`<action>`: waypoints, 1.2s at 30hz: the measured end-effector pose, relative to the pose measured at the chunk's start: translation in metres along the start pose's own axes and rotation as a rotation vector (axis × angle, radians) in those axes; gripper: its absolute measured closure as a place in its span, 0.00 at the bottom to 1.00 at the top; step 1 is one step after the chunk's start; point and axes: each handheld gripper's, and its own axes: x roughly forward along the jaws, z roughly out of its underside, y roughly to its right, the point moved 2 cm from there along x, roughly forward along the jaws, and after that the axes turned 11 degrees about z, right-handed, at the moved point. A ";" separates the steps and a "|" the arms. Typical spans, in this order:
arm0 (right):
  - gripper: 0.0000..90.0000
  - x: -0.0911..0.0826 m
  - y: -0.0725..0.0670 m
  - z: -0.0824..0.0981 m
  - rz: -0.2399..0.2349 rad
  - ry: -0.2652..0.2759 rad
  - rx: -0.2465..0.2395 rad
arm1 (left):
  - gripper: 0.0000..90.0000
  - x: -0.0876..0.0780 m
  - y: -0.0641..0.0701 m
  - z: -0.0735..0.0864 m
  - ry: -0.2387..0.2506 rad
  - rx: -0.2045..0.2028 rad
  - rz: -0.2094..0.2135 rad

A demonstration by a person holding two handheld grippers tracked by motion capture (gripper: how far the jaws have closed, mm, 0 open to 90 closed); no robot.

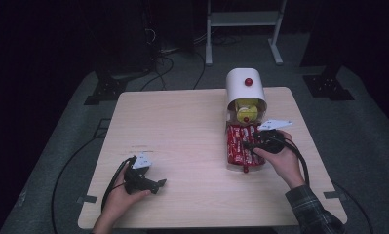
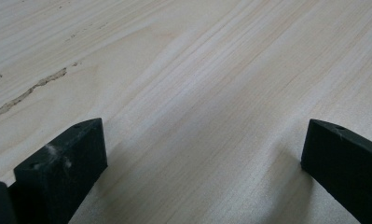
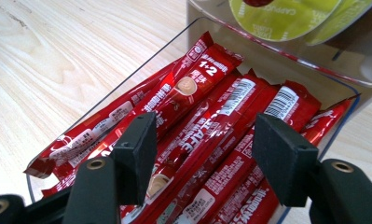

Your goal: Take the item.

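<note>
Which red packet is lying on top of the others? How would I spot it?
Find the white dispenser at the table's far right. Its clear tray in front holds red coffee sticks. The top stick lies slanted across the rest, showing "1+2" and a coffee-cup picture.

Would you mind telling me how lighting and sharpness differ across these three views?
High view: table lit, surroundings dark, slightly soft. Left gripper view: bright, jaws cast soft shadows on the wood, near jaws blurred. Right gripper view: sachets sharp and glossy with glare, the clear tray rim reflecting.
</note>
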 end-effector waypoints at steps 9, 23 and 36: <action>0.54 0.002 -0.003 0.001 -0.011 -0.015 -0.012 | 0.00 0.000 0.000 0.000 0.000 0.000 0.000; 0.74 0.001 0.000 0.003 0.005 -0.022 0.015 | 0.00 0.000 0.000 0.000 0.000 0.000 0.000; 0.85 -0.001 0.004 0.004 0.003 -0.041 0.051 | 0.00 0.000 0.000 0.000 0.000 0.000 0.000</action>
